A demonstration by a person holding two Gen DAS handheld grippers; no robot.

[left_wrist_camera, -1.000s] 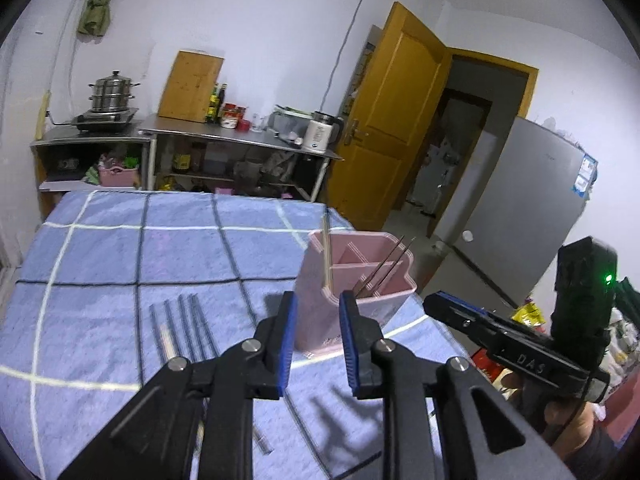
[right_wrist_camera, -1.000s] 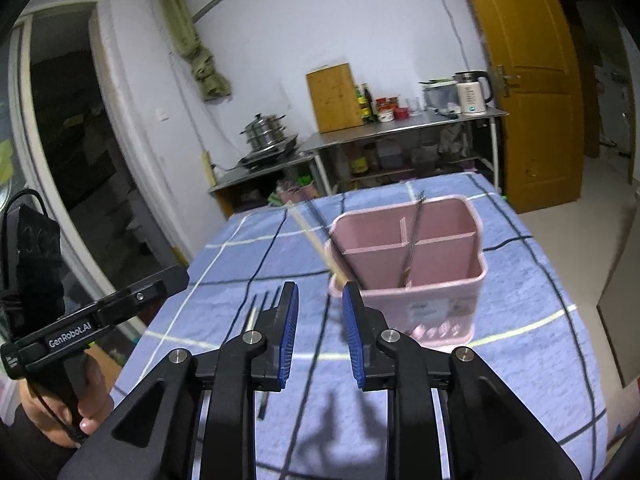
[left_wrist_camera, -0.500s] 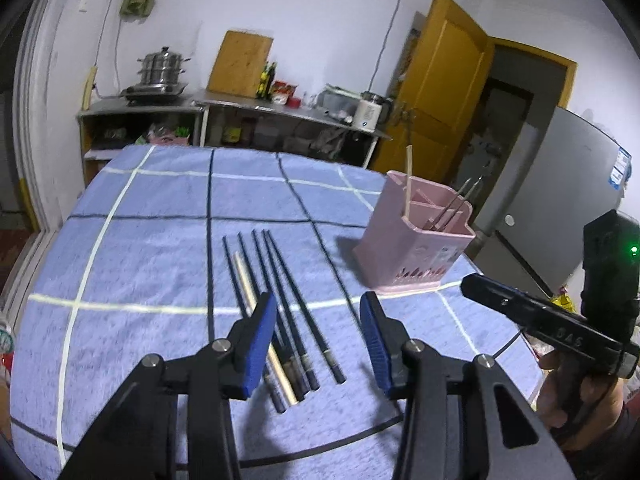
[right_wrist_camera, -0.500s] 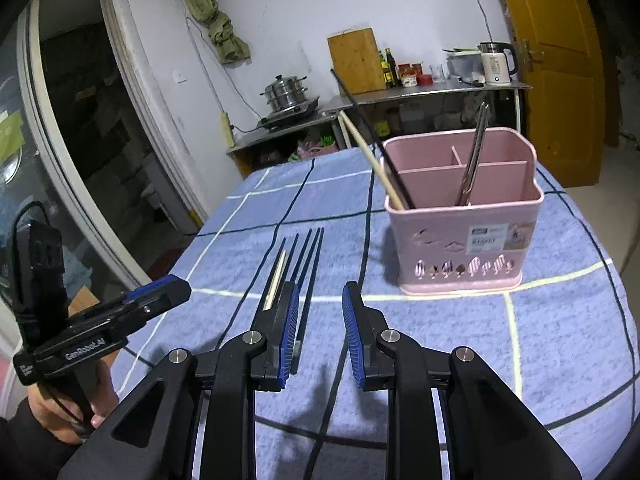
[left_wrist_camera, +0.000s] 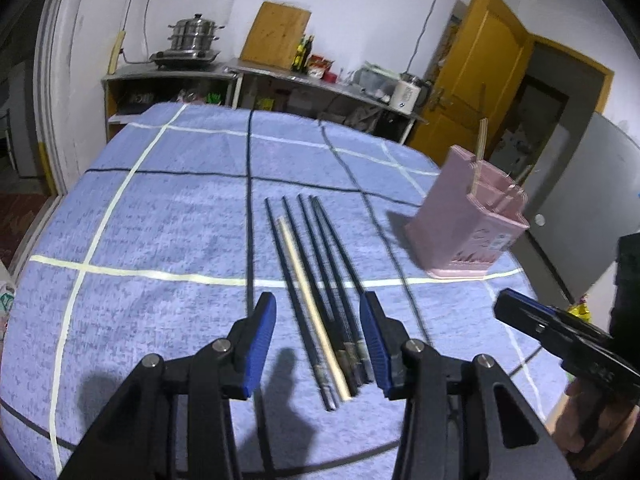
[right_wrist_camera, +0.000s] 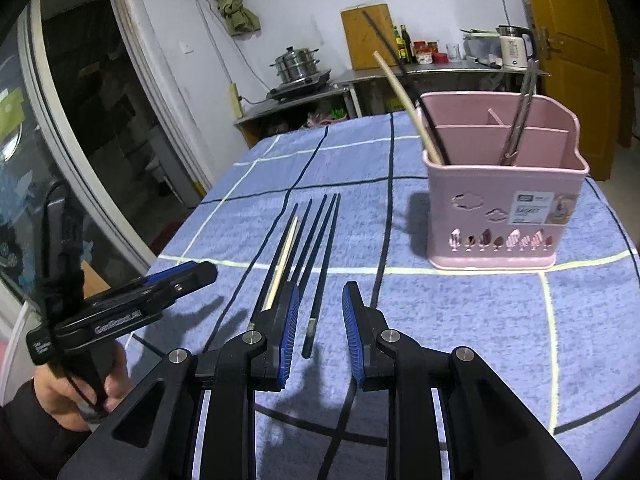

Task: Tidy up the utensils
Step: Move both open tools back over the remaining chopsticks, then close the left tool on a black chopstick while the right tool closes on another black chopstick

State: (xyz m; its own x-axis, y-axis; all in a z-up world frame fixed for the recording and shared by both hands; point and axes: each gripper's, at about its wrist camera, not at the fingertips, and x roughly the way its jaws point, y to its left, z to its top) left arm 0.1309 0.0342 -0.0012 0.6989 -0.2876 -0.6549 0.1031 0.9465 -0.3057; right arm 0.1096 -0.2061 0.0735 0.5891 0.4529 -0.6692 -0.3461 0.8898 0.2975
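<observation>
While the left gripper [left_wrist_camera: 318, 338] stands open, empty, astride the dark and pale wooden chopsticks [left_wrist_camera: 316, 280] lying on the blue checked cloth [left_wrist_camera: 160, 220], the right gripper [right_wrist_camera: 320, 334], part-open, empty, brackets one; isolate a single stick before closing, then carry it to the pink plastic holder [right_wrist_camera: 504, 208].

pink holder [left_wrist_camera: 466, 228] blurred, chopstick ends [right_wrist_camera: 276, 304] hidden

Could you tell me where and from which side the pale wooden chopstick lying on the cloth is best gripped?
Grip the pale wooden chopstick near its thick near end, coming from above with the jaws across its width. It lies flat on the blue cloth, tight between dark chopsticks, so a side approach would probably catch its neighbours. Its near end pokes out a little past most of them.
</observation>
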